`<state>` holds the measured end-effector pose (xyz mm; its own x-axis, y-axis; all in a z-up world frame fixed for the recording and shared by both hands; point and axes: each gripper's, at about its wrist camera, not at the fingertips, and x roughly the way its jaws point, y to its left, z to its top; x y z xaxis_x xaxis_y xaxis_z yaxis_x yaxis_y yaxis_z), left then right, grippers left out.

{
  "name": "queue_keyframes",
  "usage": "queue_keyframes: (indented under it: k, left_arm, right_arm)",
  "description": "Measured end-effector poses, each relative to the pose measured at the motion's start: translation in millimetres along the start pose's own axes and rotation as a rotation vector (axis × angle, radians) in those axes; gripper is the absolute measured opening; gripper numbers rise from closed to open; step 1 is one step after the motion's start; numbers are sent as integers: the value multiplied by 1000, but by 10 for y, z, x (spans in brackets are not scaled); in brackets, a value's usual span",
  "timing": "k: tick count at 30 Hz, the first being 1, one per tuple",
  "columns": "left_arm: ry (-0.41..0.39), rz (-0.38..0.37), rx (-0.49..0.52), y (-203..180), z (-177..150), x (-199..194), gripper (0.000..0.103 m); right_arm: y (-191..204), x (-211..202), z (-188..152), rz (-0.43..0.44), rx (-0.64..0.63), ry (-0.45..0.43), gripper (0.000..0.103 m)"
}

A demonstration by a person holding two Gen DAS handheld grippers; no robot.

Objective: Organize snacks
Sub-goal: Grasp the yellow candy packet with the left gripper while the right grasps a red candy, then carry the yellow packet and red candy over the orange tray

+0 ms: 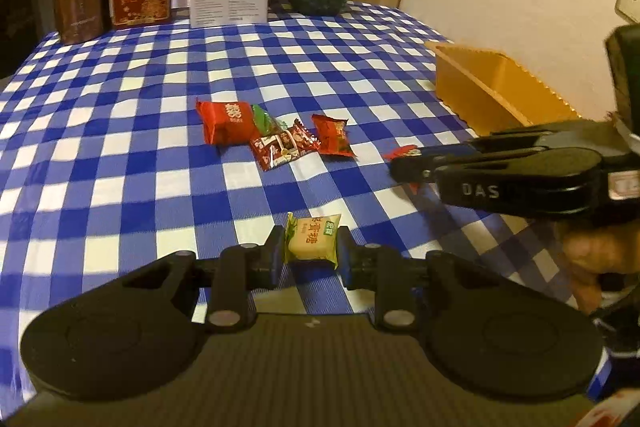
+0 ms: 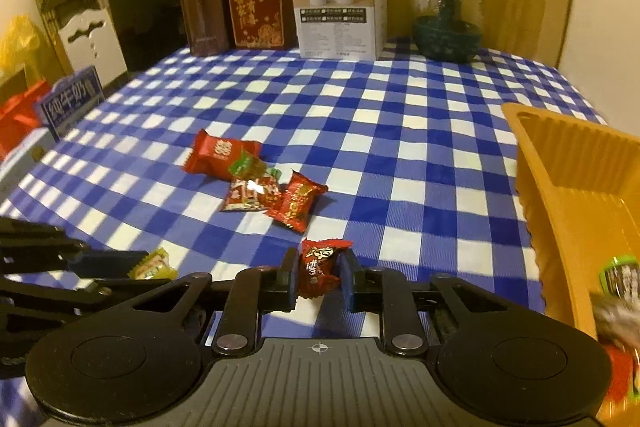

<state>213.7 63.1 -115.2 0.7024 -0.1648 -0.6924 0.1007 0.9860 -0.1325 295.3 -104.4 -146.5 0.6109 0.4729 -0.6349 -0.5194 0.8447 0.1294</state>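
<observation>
Left wrist view: left gripper clamped on yellow candy; right gripper pinching red candy near table's front edge; four wrapped snacks mid-table; pick step done; next likely carry to orange tray at right edge.

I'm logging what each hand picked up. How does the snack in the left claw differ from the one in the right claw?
The yellow candy is pale yellow-green and squarish; the red candy is dark red and narrower. The left claw holds the yellow one, the right claw the red one. Both are small wrapped sweets, pinched between shut pads above the checked cloth.
</observation>
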Motion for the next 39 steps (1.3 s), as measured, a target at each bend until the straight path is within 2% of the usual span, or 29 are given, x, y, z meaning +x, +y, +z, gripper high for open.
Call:
queue_keyframes:
  k: [17, 27, 39]
  left_arm:
    - [-38, 46, -36, -448, -196, -820, 24]
    - [-68, 22, -22, -783, -244, -1167, 24]
    - [-92, -37, -3, -1187, -239, -1368, 24]
  right_arm:
    - [58, -1180, -471, -23, 193, -12, 22]
    - [39, -1762, -682, -88, 243, -53, 22]
    - [-122, -2287, -803, -169, 290, -107, 22]
